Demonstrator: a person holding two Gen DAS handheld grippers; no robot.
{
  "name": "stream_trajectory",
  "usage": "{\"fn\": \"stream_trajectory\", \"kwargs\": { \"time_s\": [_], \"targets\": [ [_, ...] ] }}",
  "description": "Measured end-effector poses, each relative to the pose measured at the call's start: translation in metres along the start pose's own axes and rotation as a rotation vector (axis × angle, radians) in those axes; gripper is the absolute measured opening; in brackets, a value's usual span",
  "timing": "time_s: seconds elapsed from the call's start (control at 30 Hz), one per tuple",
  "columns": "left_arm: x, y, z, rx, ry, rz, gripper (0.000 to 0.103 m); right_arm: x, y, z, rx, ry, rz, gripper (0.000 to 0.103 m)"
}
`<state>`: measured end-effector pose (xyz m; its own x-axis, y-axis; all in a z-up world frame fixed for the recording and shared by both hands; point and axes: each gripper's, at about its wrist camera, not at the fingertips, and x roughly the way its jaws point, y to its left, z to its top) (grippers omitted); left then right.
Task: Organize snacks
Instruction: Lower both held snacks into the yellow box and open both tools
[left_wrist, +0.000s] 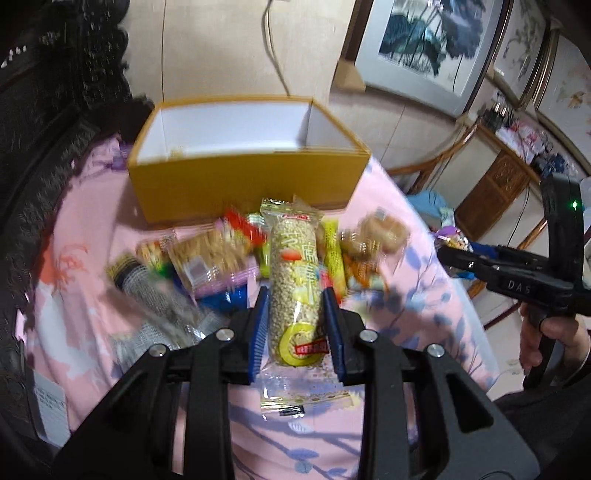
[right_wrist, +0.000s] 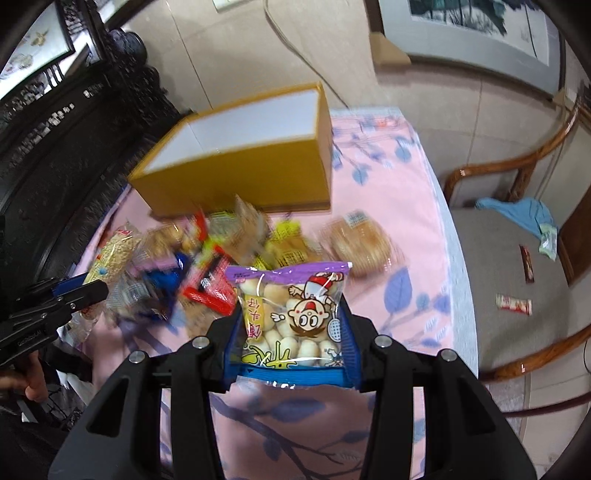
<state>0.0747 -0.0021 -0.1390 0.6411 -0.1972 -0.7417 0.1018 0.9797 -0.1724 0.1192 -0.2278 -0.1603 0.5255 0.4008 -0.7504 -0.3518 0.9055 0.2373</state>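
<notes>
The left hand-held gripper (left_wrist: 295, 325) pinches a puffed-grain roll (left_wrist: 293, 291). The right hand-held gripper (right_wrist: 291, 332) pinches a bun packet (right_wrist: 295, 317). Yellow box (left_wrist: 240, 184) stands beyond.

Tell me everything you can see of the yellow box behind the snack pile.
The yellow box is an open-topped rectangular carton, apparently cardboard, mustard yellow outside and white inside. It stands upright on the pink floral cloth, behind the snack pile. What shows of its inside holds almost nothing. Neither pair of tongs touches it.
</notes>
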Motion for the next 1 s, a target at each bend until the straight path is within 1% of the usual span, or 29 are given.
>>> {"fn": "stream_trajectory", "kwargs": {
  "time_s": [0.1, 0.2, 0.33, 0.43, 0.5, 0.57, 0.63, 0.67, 0.7, 0.73, 0.77, 0.8, 0.83, 0.87, 0.9, 0.93, 1.0],
  "targets": [
    [-0.013, 0.004, 0.025, 0.0, -0.065, 0.0, 0.029, -0.01, 0.012, 0.027, -0.032, -0.067, 0.022, 0.045],
    [-0.023, 0.009, 0.063, 0.007, -0.147, 0.002, 0.029, -0.018, 0.024, 0.059, -0.075, -0.14, 0.041, 0.045],
    [-0.024, 0.019, 0.11, 0.016, -0.223, 0.018, 0.029, -0.018, 0.039, 0.106, -0.131, -0.227, 0.057, 0.045],
    [-0.017, 0.029, 0.149, 0.023, -0.266, 0.027, 0.029, -0.01, 0.045, 0.147, -0.159, -0.28, 0.069, 0.045],
    [-0.008, 0.035, 0.172, 0.029, -0.282, 0.039, 0.029, -0.002, 0.049, 0.175, -0.174, -0.309, 0.072, 0.045],
    [0.004, 0.041, 0.197, 0.04, -0.297, 0.057, 0.029, 0.004, 0.052, 0.196, -0.194, -0.331, 0.069, 0.045],
    [0.016, 0.048, 0.215, 0.033, -0.302, 0.063, 0.029, 0.015, 0.056, 0.219, -0.216, -0.338, 0.078, 0.046],
    [0.023, 0.051, 0.223, 0.028, -0.292, 0.065, 0.03, 0.023, 0.058, 0.226, -0.229, -0.324, 0.092, 0.048],
    [0.031, 0.054, 0.23, 0.019, -0.274, 0.076, 0.044, 0.034, 0.063, 0.234, -0.248, -0.294, 0.084, 0.06],
    [0.038, 0.058, 0.238, -0.008, -0.25, 0.126, 0.081, 0.04, 0.065, 0.238, -0.255, -0.281, 0.045, 0.068],
    [0.036, 0.061, 0.24, -0.03, -0.258, 0.171, 0.093, 0.043, 0.067, 0.241, -0.254, -0.287, -0.005, 0.076],
    [0.031, 0.062, 0.239, -0.057, -0.286, 0.221, 0.101, 0.04, 0.065, 0.24, -0.248, -0.315, -0.049, 0.086],
    [0.025, 0.063, 0.236, -0.075, -0.327, 0.237, 0.101, 0.035, 0.062, 0.236, -0.247, -0.349, -0.062, 0.095],
    [0.02, 0.064, 0.232, -0.079, -0.339, 0.225, 0.101, 0.029, 0.059, 0.229, -0.247, -0.39, -0.063, 0.102],
    [0.017, 0.065, 0.226, -0.083, -0.335, 0.212, 0.101, 0.027, 0.054, 0.223, -0.248, -0.406, -0.062, 0.102],
    [0.015, 0.067, 0.219, -0.095, -0.328, 0.211, 0.101, 0.027, 0.049, 0.215, -0.251, -0.399, -0.067, 0.102],
    [0.014, 0.073, 0.204, -0.126, -0.303, 0.224, 0.101, 0.029, 0.034, 0.2, -0.233, -0.353, -0.099, 0.102]
  ]
}}
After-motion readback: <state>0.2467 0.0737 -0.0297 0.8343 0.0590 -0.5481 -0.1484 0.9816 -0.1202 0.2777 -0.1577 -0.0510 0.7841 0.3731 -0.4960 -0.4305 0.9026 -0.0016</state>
